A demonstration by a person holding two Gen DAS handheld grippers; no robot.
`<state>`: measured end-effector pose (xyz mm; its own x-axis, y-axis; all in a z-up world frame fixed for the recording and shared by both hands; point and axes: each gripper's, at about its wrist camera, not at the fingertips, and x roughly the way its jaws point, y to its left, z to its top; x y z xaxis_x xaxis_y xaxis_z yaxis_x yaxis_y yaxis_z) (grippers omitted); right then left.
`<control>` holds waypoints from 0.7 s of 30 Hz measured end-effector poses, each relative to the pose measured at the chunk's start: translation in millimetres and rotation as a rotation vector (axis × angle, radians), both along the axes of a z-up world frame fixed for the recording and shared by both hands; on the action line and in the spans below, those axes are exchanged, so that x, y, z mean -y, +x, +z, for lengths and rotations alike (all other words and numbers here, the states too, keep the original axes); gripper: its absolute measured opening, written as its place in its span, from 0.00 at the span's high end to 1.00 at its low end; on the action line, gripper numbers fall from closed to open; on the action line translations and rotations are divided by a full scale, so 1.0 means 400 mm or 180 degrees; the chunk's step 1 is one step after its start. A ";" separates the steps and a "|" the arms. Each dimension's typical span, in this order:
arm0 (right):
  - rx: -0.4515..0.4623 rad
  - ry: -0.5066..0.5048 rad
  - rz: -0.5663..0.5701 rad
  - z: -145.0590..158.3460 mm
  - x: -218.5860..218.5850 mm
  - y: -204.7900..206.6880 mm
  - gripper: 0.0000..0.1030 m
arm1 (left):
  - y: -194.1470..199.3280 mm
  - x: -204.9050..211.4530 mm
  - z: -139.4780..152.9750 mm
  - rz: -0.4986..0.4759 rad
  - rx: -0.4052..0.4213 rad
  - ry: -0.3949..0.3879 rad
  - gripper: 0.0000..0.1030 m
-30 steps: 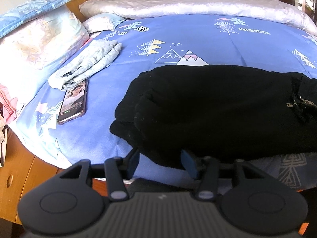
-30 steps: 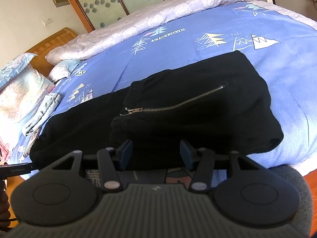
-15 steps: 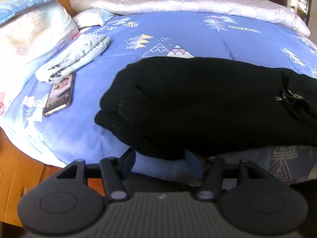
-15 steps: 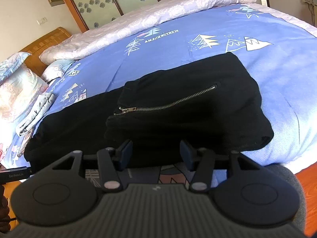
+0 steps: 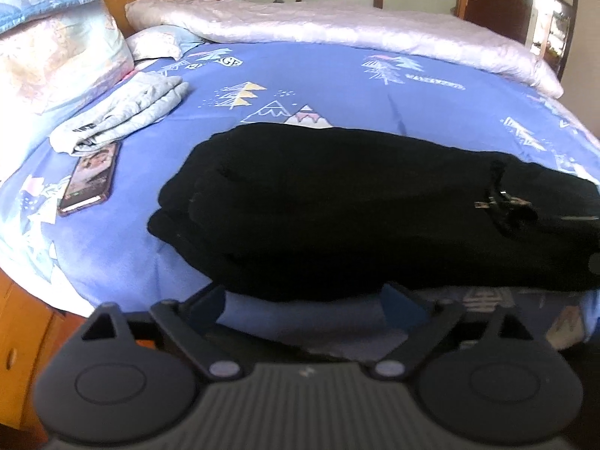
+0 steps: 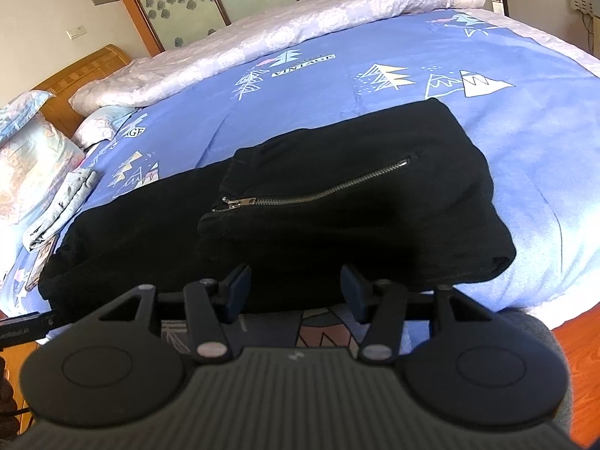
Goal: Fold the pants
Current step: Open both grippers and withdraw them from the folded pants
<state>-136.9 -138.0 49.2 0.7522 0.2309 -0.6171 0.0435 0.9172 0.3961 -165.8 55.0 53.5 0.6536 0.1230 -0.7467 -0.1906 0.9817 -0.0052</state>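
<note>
Black pants (image 5: 337,206) lie folded lengthwise across the blue patterned bedsheet (image 5: 337,86), near the bed's front edge. In the right wrist view the pants (image 6: 375,232) show their waist end folded over, with a silver zipper (image 6: 318,191) on top. My left gripper (image 5: 305,300) sits at the near edge of the leg end. Its jaws are opening wide and the pads touch no cloth. My right gripper (image 6: 295,287) is open at the near edge of the waist end, with the cloth edge just past its tips.
A phone (image 5: 88,178) and a folded grey garment (image 5: 123,116) lie left of the pants, beside the pillows (image 5: 56,56). A pale rolled quilt (image 5: 337,26) runs along the far side. The wooden bed frame (image 5: 18,322) and floor (image 6: 577,322) lie below the near edge.
The left gripper's jaws have spread much wider apart, and its view has shifted slightly. The right gripper has stayed in place at the same width.
</note>
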 end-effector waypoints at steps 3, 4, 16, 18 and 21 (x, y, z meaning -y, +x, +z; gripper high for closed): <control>0.0007 -0.0002 -0.0005 0.000 0.004 -0.002 0.45 | -0.018 0.009 0.010 0.0004 0.0120 0.0014 0.02; 0.0007 0.0002 -0.0008 0.000 0.005 -0.002 0.45 | -0.024 0.007 0.014 0.0026 0.0169 0.0005 0.00; 0.0010 0.0025 0.0012 -0.002 0.010 -0.003 0.45 | -0.036 -0.001 0.012 0.0052 0.0105 0.0016 0.00; 0.0014 0.0028 0.0008 -0.002 0.012 -0.003 0.45 | -0.033 0.006 0.010 -0.0012 0.0075 0.0068 0.00; 0.0012 0.0029 0.0012 -0.002 0.012 -0.003 0.45 | -0.032 0.004 0.009 -0.0008 0.0077 0.0086 0.01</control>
